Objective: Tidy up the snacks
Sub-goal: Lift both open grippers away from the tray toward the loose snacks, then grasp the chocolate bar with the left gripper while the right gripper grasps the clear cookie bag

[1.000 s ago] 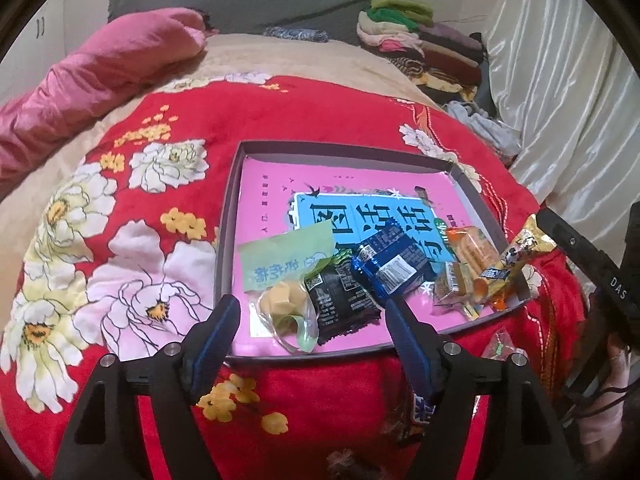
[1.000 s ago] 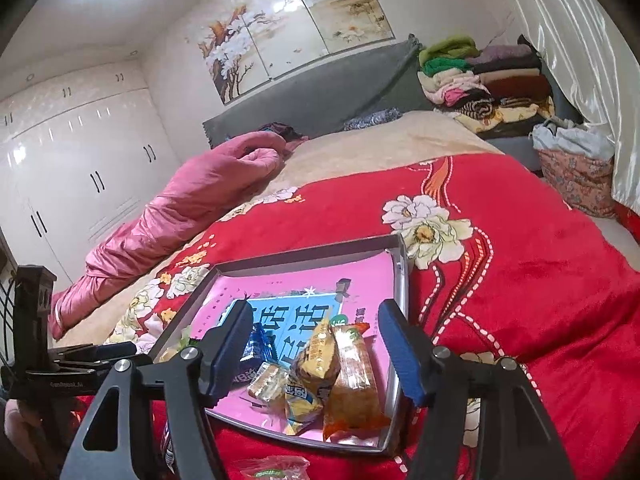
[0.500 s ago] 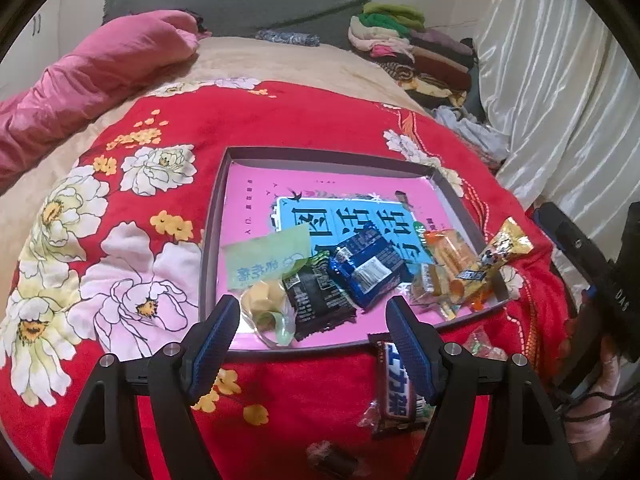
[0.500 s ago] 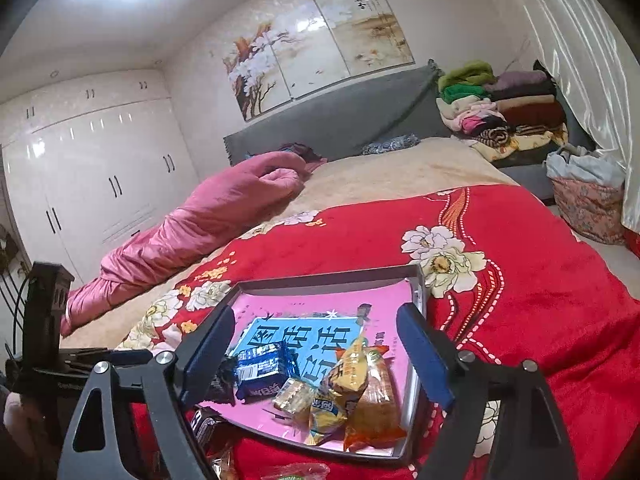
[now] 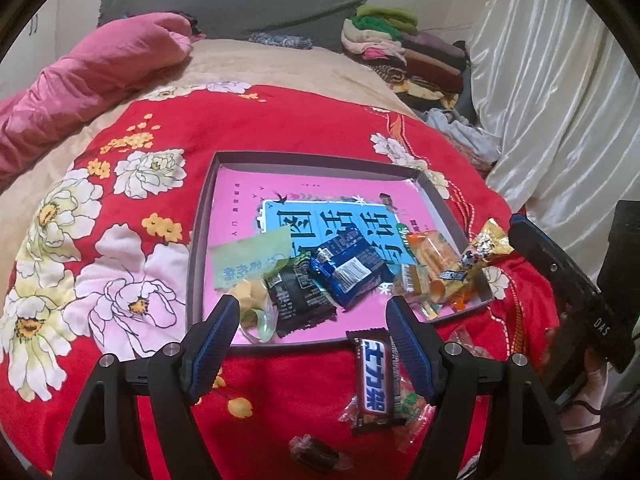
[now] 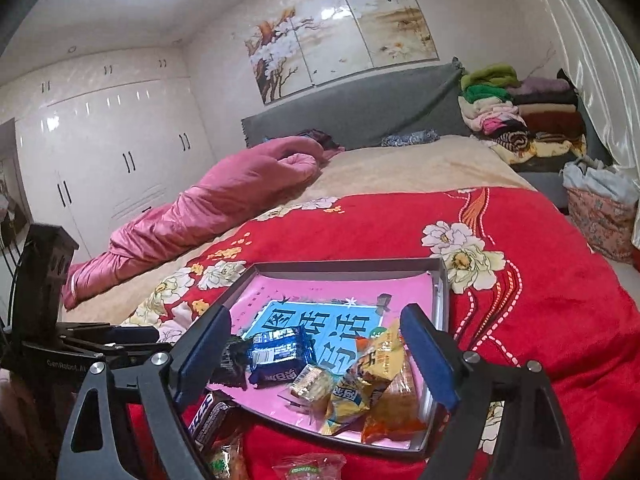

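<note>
Red floral plush blanket [image 5: 280, 128] covers bed. Shallow grey cardboard tray with pink printed liner [image 5: 320, 158] lies on it, holding blue foil biscuit pack [image 5: 350, 266], black packet, green and yellow wrappers. Brown chocolate bar in printed wrapper [image 5: 376, 380] lies on blanket just outside tray's near edge. Left tongs [image 5: 310, 316] open, empty. Right tongs [image 6: 316, 332] opening, gripping nothing.

— We can't see the whole chocolate bar [image 6: 208, 414] in the right wrist view; the near left finger [image 6: 200, 354] covers part of it.

— Agreed. The green-labelled wrapper [image 6: 308, 468] is cut off by the bottom edge, and the dark candy [image 5: 316, 454] in the left wrist view is too blurred for us to name.

— The tray's [image 5: 202, 240] printed characters lie partly under the packets.
</note>
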`<state>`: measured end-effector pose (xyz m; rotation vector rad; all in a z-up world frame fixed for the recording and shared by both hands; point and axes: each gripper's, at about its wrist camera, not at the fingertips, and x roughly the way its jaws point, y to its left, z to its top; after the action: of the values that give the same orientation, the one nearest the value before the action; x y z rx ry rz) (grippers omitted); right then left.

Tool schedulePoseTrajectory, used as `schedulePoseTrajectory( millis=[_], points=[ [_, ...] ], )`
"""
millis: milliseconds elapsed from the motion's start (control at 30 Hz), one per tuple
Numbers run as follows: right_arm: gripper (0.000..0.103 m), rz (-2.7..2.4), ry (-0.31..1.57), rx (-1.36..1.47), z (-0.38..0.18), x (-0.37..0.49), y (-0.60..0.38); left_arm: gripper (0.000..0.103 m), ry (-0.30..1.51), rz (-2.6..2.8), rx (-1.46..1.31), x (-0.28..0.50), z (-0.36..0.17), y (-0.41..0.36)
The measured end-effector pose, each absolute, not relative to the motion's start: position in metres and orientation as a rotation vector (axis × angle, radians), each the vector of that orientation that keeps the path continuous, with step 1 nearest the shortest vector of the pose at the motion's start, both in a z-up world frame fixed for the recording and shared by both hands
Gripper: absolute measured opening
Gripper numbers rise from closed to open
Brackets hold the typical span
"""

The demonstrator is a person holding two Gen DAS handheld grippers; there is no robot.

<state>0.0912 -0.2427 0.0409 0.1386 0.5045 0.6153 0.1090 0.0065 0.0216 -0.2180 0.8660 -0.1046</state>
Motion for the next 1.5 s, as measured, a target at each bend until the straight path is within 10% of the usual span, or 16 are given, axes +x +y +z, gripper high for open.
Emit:
schedulePoseTrajectory(
  millis=[1500],
  points=[
    [0.089,0.569,0.645,0.017,0.027,0.047,-0.225,0.077,0.964,-0.189,-0.206,0.087,0.005,-0.006]
  ],
)
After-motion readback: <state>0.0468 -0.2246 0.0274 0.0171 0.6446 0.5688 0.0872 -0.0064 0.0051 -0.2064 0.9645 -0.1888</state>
